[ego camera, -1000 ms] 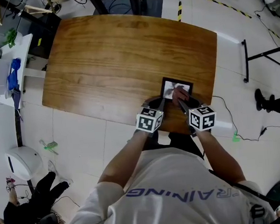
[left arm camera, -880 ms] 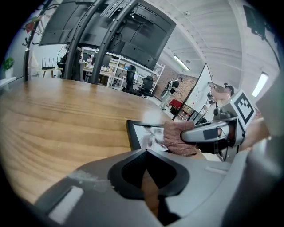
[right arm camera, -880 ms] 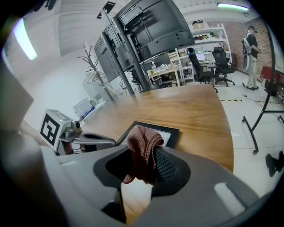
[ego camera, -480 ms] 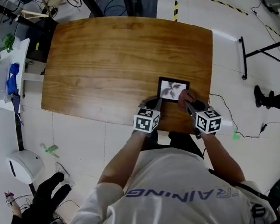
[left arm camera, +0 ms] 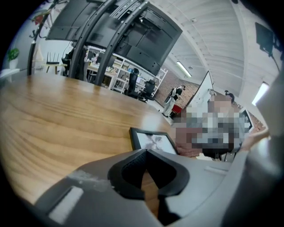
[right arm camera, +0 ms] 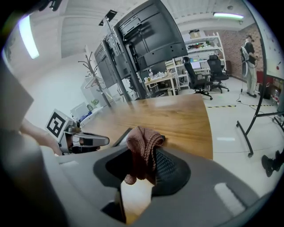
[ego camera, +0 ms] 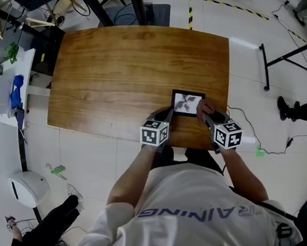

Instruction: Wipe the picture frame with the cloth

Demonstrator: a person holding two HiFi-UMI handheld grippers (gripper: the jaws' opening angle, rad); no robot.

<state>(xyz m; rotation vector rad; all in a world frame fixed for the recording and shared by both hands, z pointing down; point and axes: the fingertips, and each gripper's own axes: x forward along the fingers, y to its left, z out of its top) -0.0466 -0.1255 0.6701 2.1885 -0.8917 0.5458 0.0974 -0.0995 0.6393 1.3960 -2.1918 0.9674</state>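
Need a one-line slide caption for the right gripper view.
Right gripper shut on a brown cloth, picture frame just beyond on the wooden table.

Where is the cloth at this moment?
The cloth is pinched in the jaws of the right gripper; in the head view it sits at the right side of the picture frame, near the front edge of the table.

Wooden table (ego camera: 126, 68) on white tiled floor (ego camera: 248, 72), office chairs (right arm camera: 197, 75) beyond.
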